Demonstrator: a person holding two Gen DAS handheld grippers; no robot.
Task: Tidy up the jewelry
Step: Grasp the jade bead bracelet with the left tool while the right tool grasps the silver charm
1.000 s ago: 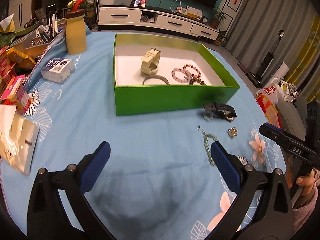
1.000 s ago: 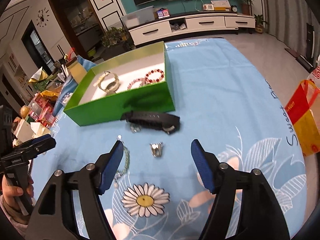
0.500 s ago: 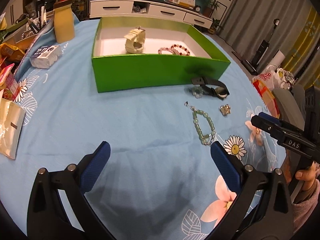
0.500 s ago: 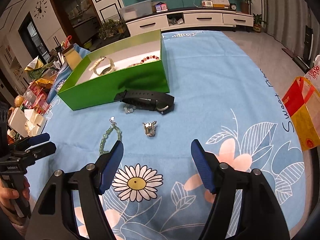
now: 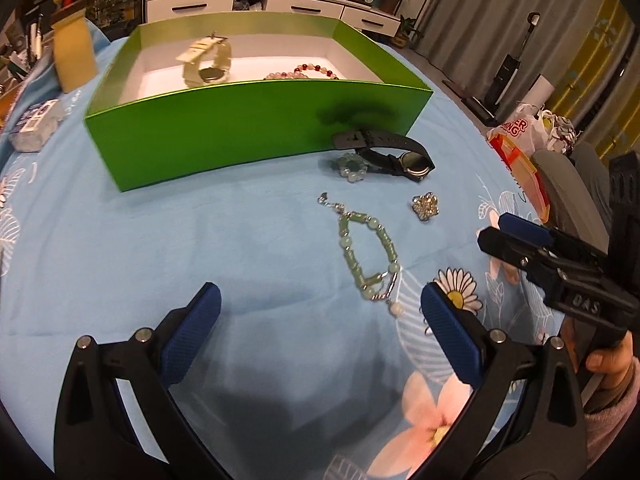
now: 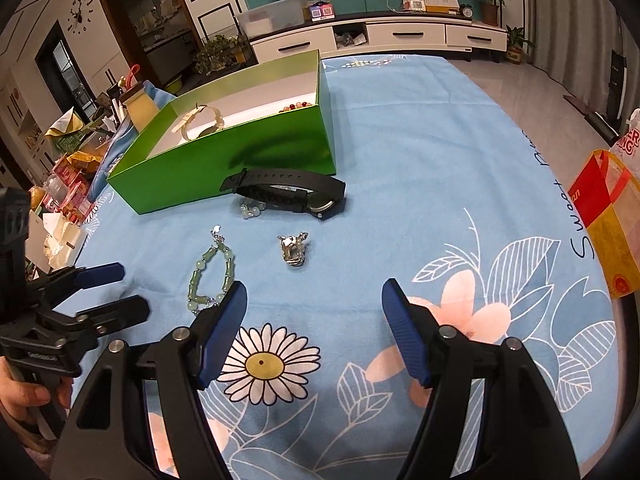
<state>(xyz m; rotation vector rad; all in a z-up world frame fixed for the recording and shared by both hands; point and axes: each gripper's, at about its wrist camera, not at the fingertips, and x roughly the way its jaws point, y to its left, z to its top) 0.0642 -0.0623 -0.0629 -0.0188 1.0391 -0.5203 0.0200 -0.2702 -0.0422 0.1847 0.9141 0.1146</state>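
Going left to right on the desk point(image 5: 200, 240): the green box point(image 5: 256, 120) already has a pale watch and beads in it, then the jade bracelet point(image 5: 368, 256) lies loose in front, a silver charm point(image 5: 425, 207) to its right and the black watch point(image 5: 396, 154) up against the box. Both tongs, left point(image 5: 320, 320) and right point(image 6: 314, 312), are spread wide with nothing between them. The bracelet looks light, floppy and slippery, so I'd pinch across one strand of beads mid-loop; readable writing is "DAS" on the right tongs' body, and "Sweet" on the cloth.

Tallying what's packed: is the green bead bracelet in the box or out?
Out. The bracelet lies on the blue cloth in front of the green box.
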